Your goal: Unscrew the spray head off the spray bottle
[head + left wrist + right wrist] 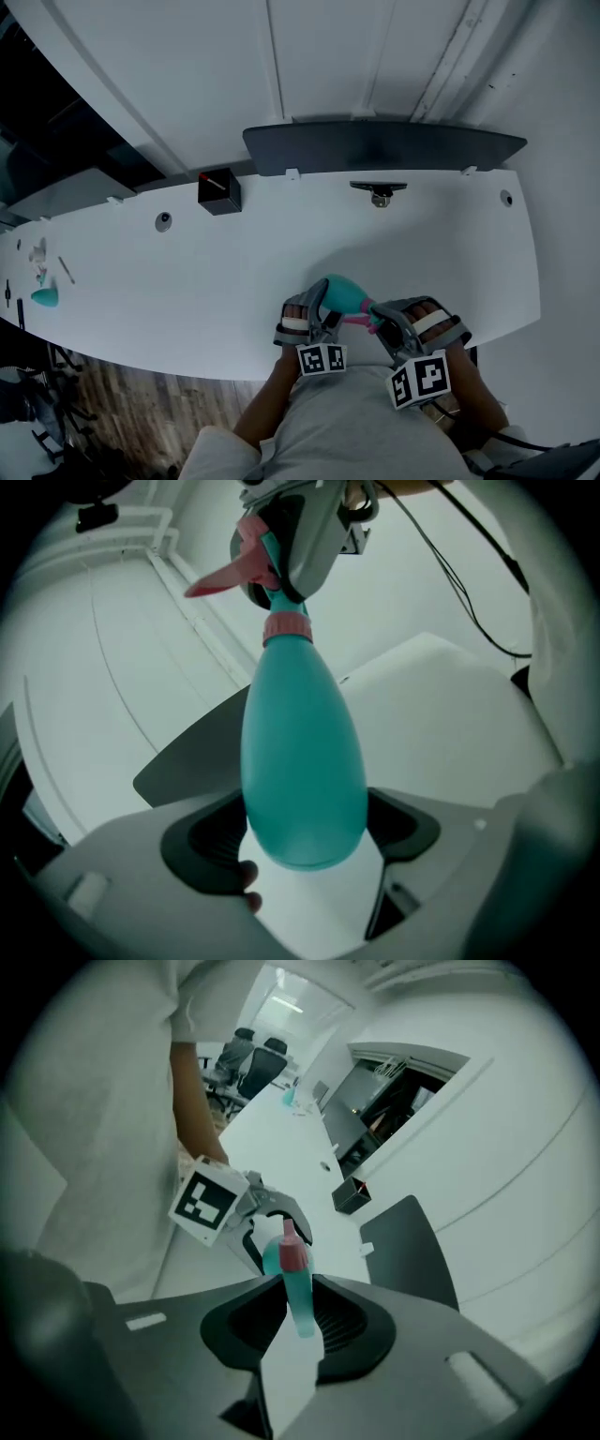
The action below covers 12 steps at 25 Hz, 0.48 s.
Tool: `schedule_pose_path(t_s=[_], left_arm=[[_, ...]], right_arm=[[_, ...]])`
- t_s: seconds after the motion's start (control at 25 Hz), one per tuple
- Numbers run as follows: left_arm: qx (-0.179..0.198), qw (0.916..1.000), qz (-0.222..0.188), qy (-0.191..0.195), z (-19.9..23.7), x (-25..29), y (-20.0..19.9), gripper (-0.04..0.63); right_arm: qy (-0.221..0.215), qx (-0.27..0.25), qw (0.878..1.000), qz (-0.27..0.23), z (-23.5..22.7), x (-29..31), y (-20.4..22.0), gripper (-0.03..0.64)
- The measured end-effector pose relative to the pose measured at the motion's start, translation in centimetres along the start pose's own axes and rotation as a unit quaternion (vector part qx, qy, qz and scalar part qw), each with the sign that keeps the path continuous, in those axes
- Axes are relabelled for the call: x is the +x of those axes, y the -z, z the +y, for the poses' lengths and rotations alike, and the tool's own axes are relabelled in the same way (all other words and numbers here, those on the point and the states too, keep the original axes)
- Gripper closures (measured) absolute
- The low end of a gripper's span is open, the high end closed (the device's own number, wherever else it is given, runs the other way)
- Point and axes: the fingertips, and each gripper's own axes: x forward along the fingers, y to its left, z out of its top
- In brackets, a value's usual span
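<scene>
Above the near edge of the white table (234, 272), the left claw (319, 302) pinched the spray bottle (302, 752) to hold it still, so the right claw (382, 321), squeezing the spray head (298, 1302), could twist it

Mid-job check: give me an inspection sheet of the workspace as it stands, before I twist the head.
Surface: long white table.
Job's things: teal spray bottle held off the table; spray head, pink trigger, collar seated on the neck.
Clutter: black box at the back; small teal item and bits at far left.
Grippers: left gripper shut on the bottle's body; right gripper shut on the spray head.
Cables: black cables trail from the right gripper.
Surroundings: dark panel by the white wall; wood floor; office chairs far off.
</scene>
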Motion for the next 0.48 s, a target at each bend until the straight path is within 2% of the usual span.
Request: schedule_pose_path(t_s=[0.12,0.28,0.36,0.4,0.48], left_arm=[[0.004,1.0000,0.000,-0.001,0.2,-0.1,0.1,0.202],[0.000,1.0000,-0.002,0.007,0.1,-0.4,0.5,0.204],[-0.016,0.9999,-0.003,0.007,0.0,-0.4,0.6,0.203],[-0.028,0.9996,-0.002,0.005,0.2,-0.3,0.6,0.203],[-0.058,0.9983,0.004,-0.006,0.8,-0.3,0.9,0.203]], right_arm=[[-0.003,0.016,1.000,-0.012,-0.1,-0.1,-0.1,0.529],[0.000,-0.019,1.000,-0.012,0.1,0.2,-0.4,0.529],[0.022,-0.020,0.999,-0.020,-0.3,0.3,-0.5,0.523],[0.038,-0.003,0.999,-0.032,-0.7,0.1,-0.6,0.512],[0.047,0.075,0.993,-0.075,-1.3,-0.5,-1.0,0.456]])
